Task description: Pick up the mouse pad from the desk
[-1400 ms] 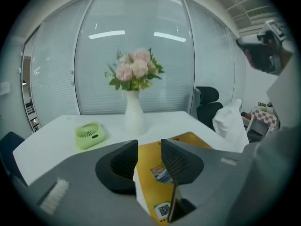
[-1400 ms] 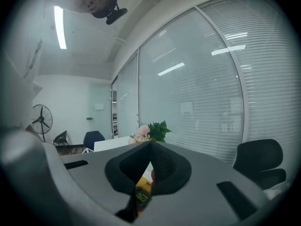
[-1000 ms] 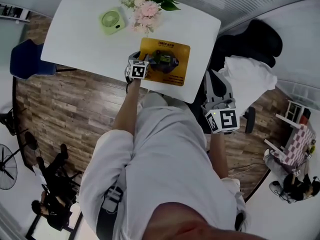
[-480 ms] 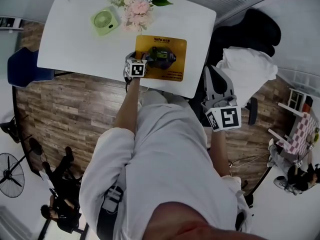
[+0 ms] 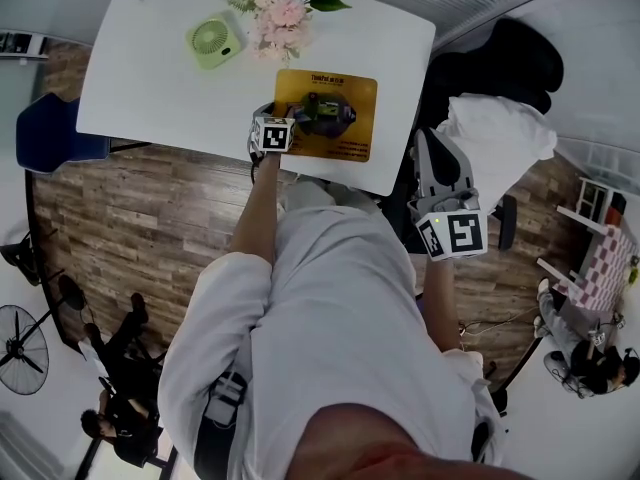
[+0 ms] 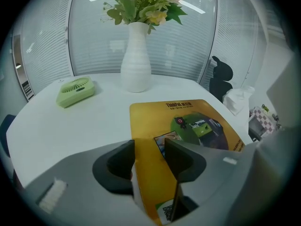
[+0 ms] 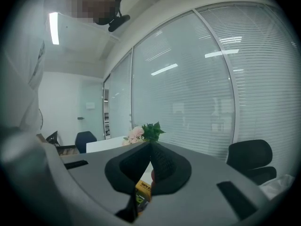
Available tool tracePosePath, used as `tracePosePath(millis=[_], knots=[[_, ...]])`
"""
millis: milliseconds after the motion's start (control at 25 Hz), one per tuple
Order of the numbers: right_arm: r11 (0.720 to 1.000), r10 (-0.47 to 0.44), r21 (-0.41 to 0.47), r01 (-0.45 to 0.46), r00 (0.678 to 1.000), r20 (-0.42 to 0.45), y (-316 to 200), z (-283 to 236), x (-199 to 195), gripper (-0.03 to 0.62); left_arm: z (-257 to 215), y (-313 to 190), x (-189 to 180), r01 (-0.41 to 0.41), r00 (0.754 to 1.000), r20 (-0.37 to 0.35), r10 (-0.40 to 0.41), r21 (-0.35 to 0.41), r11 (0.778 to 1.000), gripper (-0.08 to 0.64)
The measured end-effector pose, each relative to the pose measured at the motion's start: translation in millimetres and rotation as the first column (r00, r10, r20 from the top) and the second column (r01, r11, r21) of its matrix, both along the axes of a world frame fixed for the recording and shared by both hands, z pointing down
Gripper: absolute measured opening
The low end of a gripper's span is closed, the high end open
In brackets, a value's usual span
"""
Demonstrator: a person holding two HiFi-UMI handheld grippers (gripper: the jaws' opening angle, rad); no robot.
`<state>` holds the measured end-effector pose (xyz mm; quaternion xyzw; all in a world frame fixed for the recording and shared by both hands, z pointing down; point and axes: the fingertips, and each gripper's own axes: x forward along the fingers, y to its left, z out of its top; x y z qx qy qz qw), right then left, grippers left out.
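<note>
- Left gripper view: ribbed white vase (image 6: 135, 55) and flat green fan (image 6: 75, 91) behind glossy yellow mouse pad (image 6: 188, 121) on white desk (image 6: 56, 126).
- Jaws of the left gripper (image 6: 149, 147) are opening, with the pad's near edge between them.
- Jaws of the right gripper (image 7: 150, 147) meet, empty.

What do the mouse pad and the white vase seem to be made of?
Mouse pad: probably fabric or soft plastic sheet; thin, flat, matte printed yellow face. Vase: likely ceramic, maybe plastic; white, ribbed, soft sheen.

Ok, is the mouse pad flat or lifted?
Flat: the mouse pad lies spread on the desk, near edge between the left gripper's opening jaws.
</note>
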<state>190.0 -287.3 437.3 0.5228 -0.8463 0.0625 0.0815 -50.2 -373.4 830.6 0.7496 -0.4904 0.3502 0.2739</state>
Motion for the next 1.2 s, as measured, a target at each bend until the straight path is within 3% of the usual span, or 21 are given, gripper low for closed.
tracePosePath(millis=[160,240,320,720,920,1200], knots=[[1.0,-0.016,0.007,0.016,1.0,-0.002,0,-2,-9,0.003,-3,5,12,-0.045,0.999,-0.005,0.045,-0.011,0.999,0.116],[1.0,-0.023,0.014,0.023,1.0,-0.006,-1,-5,-12,0.003,-3,8,20,-0.082,0.997,0.009,0.082,-0.008,0.997,0.038],[1.0,-0.024,0.02,0.025,1.0,-0.009,-1,-6,-12,0.003,-4,9,22,-0.103,0.995,0.01,0.103,-0.001,0.995,0.031],[0.999,-0.031,0.037,0.031,1.0,-0.006,-8,-9,-9,0.003,-58,20,30,-0.138,0.972,-0.167,0.163,0.151,0.979,0.026],[0.998,-0.042,0.05,0.042,0.999,0.007,-9,-9,-12,0.003,-101,36,45,-0.218,0.951,-0.164,0.262,0.246,0.944,0.023],[0.995,-0.07,0.07,0.069,0.998,0.006,-8,-11,-20,0.003,-183,48,69,-0.29,0.918,-0.137,0.372,0.406,0.866,0.02]])
